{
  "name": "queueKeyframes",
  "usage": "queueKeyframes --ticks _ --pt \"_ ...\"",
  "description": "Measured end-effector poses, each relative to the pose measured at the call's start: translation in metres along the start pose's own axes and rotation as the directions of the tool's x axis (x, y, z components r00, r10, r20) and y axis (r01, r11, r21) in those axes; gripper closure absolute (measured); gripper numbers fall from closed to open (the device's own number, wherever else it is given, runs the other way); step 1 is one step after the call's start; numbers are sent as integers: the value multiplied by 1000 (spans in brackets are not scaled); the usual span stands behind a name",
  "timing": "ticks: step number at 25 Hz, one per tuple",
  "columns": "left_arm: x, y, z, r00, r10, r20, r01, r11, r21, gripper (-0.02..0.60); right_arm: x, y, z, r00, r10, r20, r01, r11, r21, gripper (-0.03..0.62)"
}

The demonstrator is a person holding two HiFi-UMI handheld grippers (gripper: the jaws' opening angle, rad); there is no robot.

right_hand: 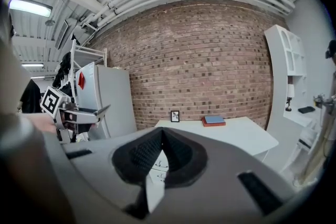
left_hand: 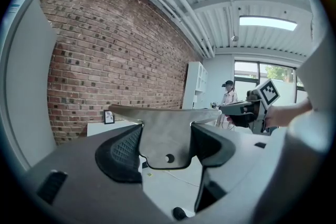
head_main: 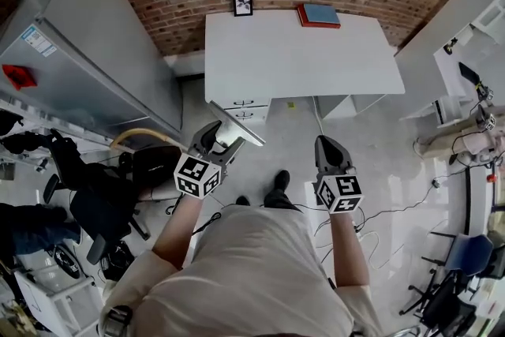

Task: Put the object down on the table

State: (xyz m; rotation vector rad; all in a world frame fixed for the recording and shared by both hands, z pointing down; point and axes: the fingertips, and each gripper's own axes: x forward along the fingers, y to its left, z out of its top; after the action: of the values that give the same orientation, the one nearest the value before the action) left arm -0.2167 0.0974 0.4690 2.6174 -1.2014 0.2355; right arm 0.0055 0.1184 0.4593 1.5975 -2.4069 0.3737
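Note:
A flat grey metal bracket [left_hand: 167, 139] with a small hole and a wide top flange sits between the pads of my left gripper [left_hand: 166, 148], which is shut on it. From the head view the bracket [head_main: 239, 129] sticks out of the left gripper [head_main: 215, 140] above the floor, short of the white table [head_main: 300, 59]. My right gripper [head_main: 330, 147] hangs level with it to the right. Its jaws [right_hand: 160, 157] are shut with nothing between them. The table [right_hand: 236, 136] stands ahead against the brick wall.
A small picture frame [head_main: 242, 4] and a red-and-blue stack of books [head_main: 318, 15] lie at the table's far edge. A tall grey cabinet [head_main: 87, 59] and a black office chair [head_main: 102, 185] stand left. White shelving [head_main: 473, 28] and floor cables [head_main: 394, 209] are on the right.

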Motion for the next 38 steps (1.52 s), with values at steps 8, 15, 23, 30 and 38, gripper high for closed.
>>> queueKeyframes --ticks 8,15,23,30,38 --pt "67 1 8 999 26 -28 -26 1000 -6 304 45 -56 6 997 63 -36 -63 998 1 592" --pt "131 0 9 996 56 -69 -57 998 -8 304 84 -109 7 991 117 -61 -116 993 17 591" --pt "191 -1 -2 990 87 -112 -90 996 -26 304 118 -163 -7 982 158 -100 -154 987 44 591" --pt "234 -4 -7 982 98 -163 -104 994 -28 304 137 -198 -13 975 176 -135 -167 983 70 591" --pt "263 16 -17 974 52 -220 -57 998 -15 304 159 -210 -26 976 133 -171 -113 986 119 591"
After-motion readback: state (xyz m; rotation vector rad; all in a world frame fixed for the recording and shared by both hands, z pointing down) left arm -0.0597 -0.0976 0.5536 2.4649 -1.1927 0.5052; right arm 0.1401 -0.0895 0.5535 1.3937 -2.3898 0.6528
